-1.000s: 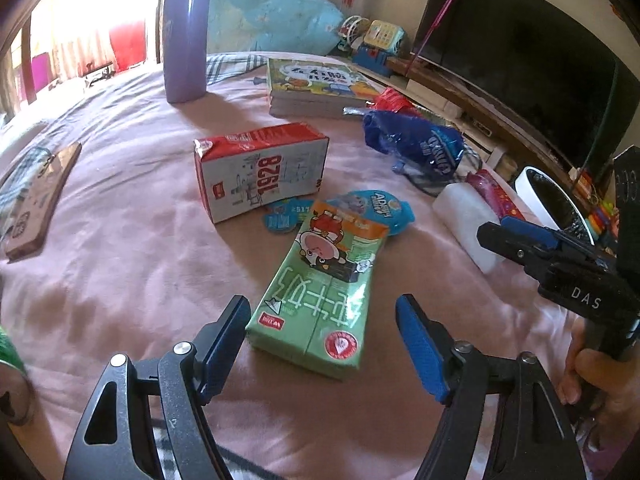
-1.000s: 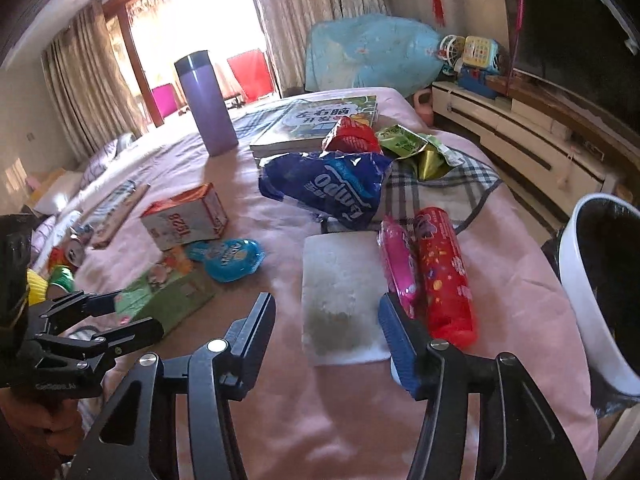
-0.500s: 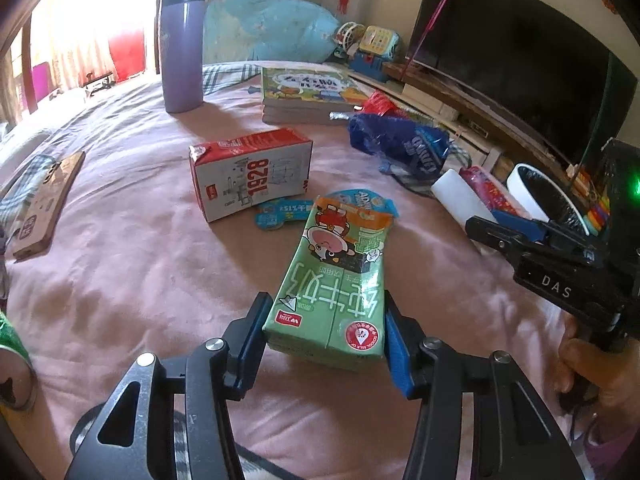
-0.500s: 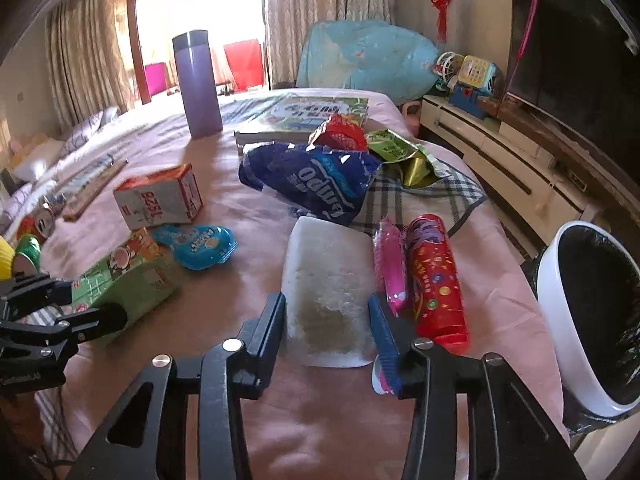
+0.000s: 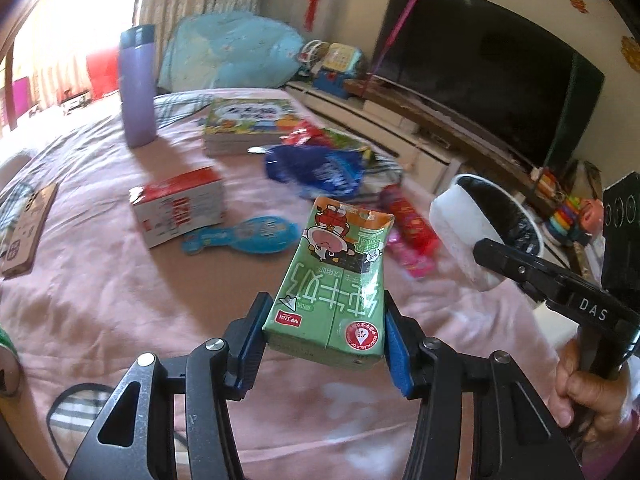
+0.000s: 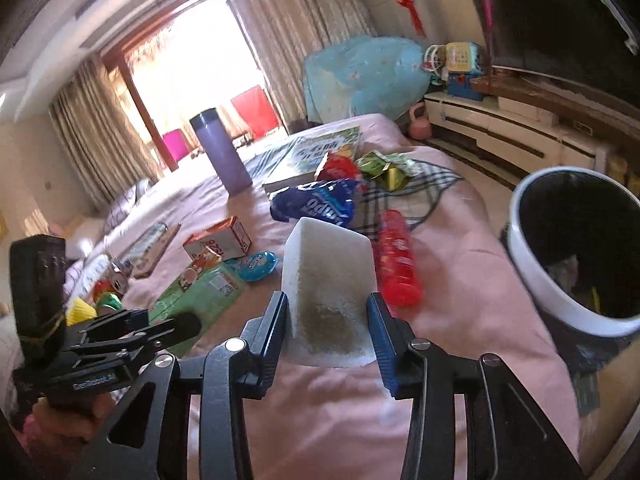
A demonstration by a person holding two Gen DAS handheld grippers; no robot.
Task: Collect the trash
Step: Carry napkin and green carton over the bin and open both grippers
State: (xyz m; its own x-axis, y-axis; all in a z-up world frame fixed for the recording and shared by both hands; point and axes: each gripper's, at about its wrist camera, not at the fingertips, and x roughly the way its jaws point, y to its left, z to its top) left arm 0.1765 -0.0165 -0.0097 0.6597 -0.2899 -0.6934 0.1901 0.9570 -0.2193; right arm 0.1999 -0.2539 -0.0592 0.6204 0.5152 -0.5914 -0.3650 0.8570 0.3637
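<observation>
My left gripper [image 5: 322, 344] is shut on a green milk carton [image 5: 334, 288], held just above the pink bedspread [image 5: 100, 292]. My right gripper [image 6: 328, 324] is shut on a white, dirty foam block [image 6: 326, 280], also lifted off the bed. The left wrist view shows that block [image 5: 460, 236] at the right, in front of the white trash bin [image 5: 538, 236]. From the right wrist view the bin [image 6: 560, 300], lined in black, stands beside the bed at the right, and the green carton [image 6: 200, 292] shows at the left.
On the bed lie a red-and-white carton [image 5: 180, 208], a blue lid [image 5: 244, 236], a blue snack bag [image 5: 316, 168], a red tube [image 6: 396, 260], books [image 5: 248, 124] and a purple flask [image 5: 138, 88]. A television [image 5: 480, 72] stands beyond the bed.
Both grippers closed, the left on the green carton and the right on the foam block. Both then lifted their loads off the bedspread, and the bin looms larger.
</observation>
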